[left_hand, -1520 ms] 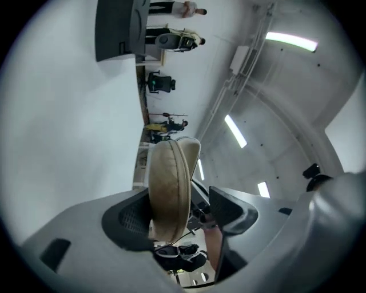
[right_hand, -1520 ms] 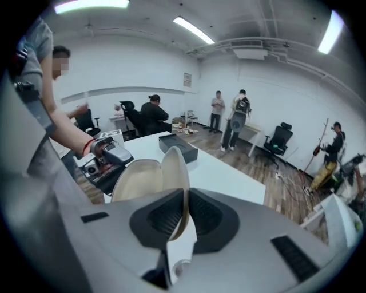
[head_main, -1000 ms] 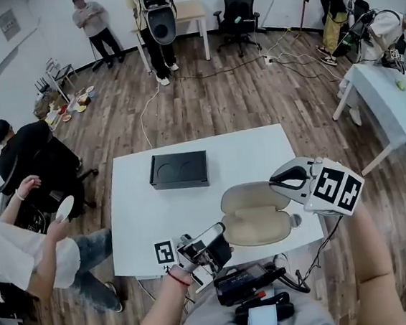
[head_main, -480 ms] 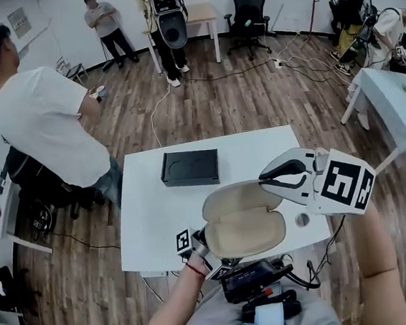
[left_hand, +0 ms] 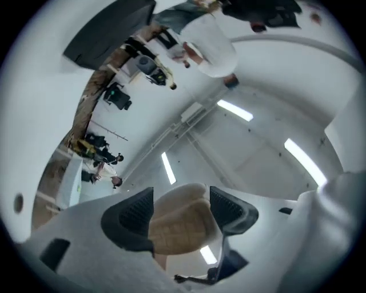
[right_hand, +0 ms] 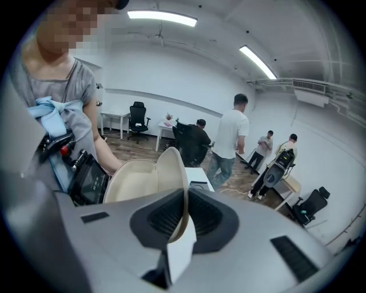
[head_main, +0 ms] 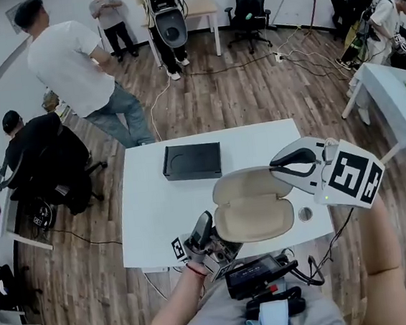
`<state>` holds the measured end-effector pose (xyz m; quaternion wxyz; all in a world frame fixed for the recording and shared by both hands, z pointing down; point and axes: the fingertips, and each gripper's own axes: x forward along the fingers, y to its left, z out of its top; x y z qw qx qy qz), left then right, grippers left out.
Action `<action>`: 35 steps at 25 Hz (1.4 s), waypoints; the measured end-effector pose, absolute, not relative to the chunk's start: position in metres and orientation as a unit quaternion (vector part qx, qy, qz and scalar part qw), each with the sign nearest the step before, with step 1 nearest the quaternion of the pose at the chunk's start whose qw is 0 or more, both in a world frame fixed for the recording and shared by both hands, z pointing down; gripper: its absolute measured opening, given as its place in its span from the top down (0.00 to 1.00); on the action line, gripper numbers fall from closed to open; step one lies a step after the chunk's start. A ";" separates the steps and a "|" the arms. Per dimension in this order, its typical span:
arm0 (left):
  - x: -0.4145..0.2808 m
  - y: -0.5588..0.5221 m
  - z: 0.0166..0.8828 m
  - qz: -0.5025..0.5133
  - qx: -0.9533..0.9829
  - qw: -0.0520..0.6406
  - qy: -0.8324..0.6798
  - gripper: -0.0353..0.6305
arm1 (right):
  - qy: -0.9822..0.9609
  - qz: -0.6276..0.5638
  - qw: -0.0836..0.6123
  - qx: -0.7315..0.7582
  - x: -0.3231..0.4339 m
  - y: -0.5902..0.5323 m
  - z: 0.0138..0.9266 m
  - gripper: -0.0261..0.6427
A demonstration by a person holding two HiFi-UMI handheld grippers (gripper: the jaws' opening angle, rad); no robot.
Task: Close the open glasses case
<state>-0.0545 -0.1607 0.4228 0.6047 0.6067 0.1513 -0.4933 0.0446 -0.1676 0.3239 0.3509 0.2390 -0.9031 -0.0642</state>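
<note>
The beige glasses case [head_main: 256, 221] lies open at the near edge of the white table [head_main: 151, 221], its lid [head_main: 252, 183] raised behind the base. My right gripper [head_main: 281, 164] comes in from the right and is shut on the lid's rim. In the right gripper view the lid's thin edge [right_hand: 171, 171] is pinched between the pads of that gripper [right_hand: 184, 213]. My left gripper [head_main: 211, 229] sits at the case's near left end, tilted upward. In the left gripper view the quilted shell [left_hand: 183, 229] fills the gap of the gripper [left_hand: 183, 201], touching both pads.
A black box [head_main: 192, 161] lies at the table's far side. A small round object [head_main: 305, 214] rests just right of the case. A dark device [head_main: 262, 274] sits in the person's lap. People stand and sit to the left; another white table [head_main: 398, 101] is at the right.
The left gripper moved from the table's near edge to the case's left end and tipped upward. The right gripper rose, lifting the lid from flat. A person in white walked past at the left.
</note>
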 end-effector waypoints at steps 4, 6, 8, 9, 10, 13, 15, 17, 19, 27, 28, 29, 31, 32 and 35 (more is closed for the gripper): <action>-0.053 -0.148 0.413 -0.425 0.730 0.529 0.082 0.48 | -0.885 -0.074 0.377 0.262 0.058 -0.182 0.333 0.90; -0.046 -0.150 0.417 -0.373 0.773 0.512 0.036 0.47 | -0.877 -0.078 0.390 0.269 0.059 -0.185 0.339 0.90; -0.038 -0.149 0.422 -0.318 0.810 0.492 -0.003 0.47 | -0.872 -0.082 0.396 0.276 0.059 -0.187 0.343 0.90; -0.033 -0.149 0.424 -0.291 0.825 0.485 -0.021 0.47 | -0.871 -0.083 0.395 0.279 0.059 -0.188 0.344 0.90; -0.028 -0.150 0.425 -0.266 0.835 0.480 -0.037 0.47 | -0.872 -0.083 0.392 0.281 0.059 -0.189 0.345 0.90; -0.020 -0.155 0.430 -0.233 0.841 0.486 -0.057 0.48 | -0.878 -0.075 0.379 0.283 0.057 -0.196 0.347 0.90; -0.021 -0.159 0.432 -0.242 0.826 0.506 -0.053 0.68 | -0.882 -0.067 0.374 0.278 0.058 -0.200 0.350 0.89; -0.021 -0.162 0.437 -0.252 0.804 0.537 -0.045 0.76 | -0.887 -0.054 0.369 0.272 0.059 -0.203 0.355 0.89; -0.020 -0.168 0.447 -0.248 0.778 0.575 -0.054 0.77 | -0.884 -0.052 0.378 0.271 0.060 -0.207 0.365 0.89; -0.012 -0.187 0.467 -0.272 0.677 0.678 -0.094 0.77 | -0.817 -0.190 0.422 0.343 0.057 -0.219 0.376 0.90; -0.011 -0.191 0.464 -0.277 0.672 0.679 -0.098 0.77 | -0.805 -0.219 0.421 0.356 0.056 -0.217 0.371 0.90; -0.009 -0.194 0.461 -0.283 0.668 0.680 -0.101 0.77 | -0.793 -0.247 0.419 0.367 0.056 -0.214 0.365 0.90; -0.008 -0.200 0.454 -0.298 0.661 0.680 -0.110 0.77 | -0.767 -0.297 0.413 0.390 0.056 -0.205 0.353 0.90; -0.009 -0.203 0.450 -0.303 0.659 0.679 -0.114 0.77 | -0.755 -0.320 0.408 0.402 0.056 -0.200 0.349 0.90; -0.012 -0.209 0.438 -0.313 0.659 0.673 -0.123 0.77 | -0.723 -0.378 0.386 0.431 0.052 -0.185 0.337 0.90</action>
